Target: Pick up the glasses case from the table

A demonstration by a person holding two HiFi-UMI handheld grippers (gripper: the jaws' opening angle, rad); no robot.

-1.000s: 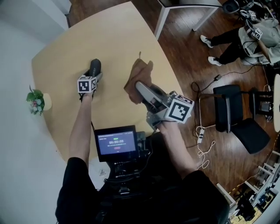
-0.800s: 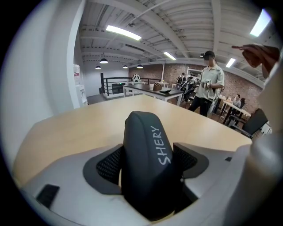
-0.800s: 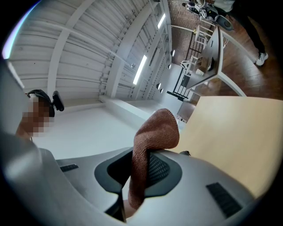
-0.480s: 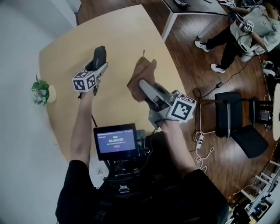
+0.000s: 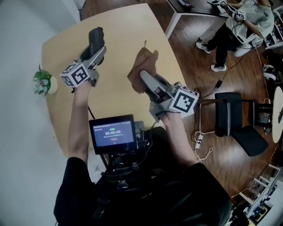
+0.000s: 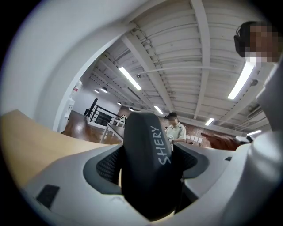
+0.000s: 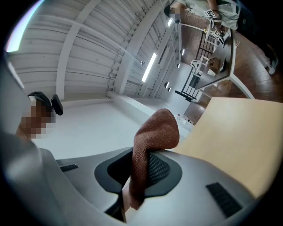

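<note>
The black glasses case [image 5: 95, 41] is held clear above the light wooden table [image 5: 119, 95], clamped between the pads of my left gripper [image 5: 98, 49]. In the left gripper view the case [image 6: 148, 170] fills the gap between both jaws, its white lettering facing up, and the gripper [image 6: 150, 167] points level across the room. My right gripper [image 5: 145, 81] is shut on a brown cloth [image 5: 142, 67] that hangs over the table's right side. In the right gripper view the cloth [image 7: 148, 150] folds up and over out of the closed jaws of that gripper [image 7: 135, 176].
A small potted plant [image 5: 43, 82] stands at the table's left edge. A screen [image 5: 112, 133] is mounted at my chest. A black chair [image 5: 239, 119] and cables lie on the wooden floor to the right. A seated person [image 5: 239, 22] is at the far right, beside a white desk [image 5: 194, 11].
My left gripper has lifted the glasses case off the table and risen, tilting toward level. The right gripper with the cloth has stayed in place.
</note>
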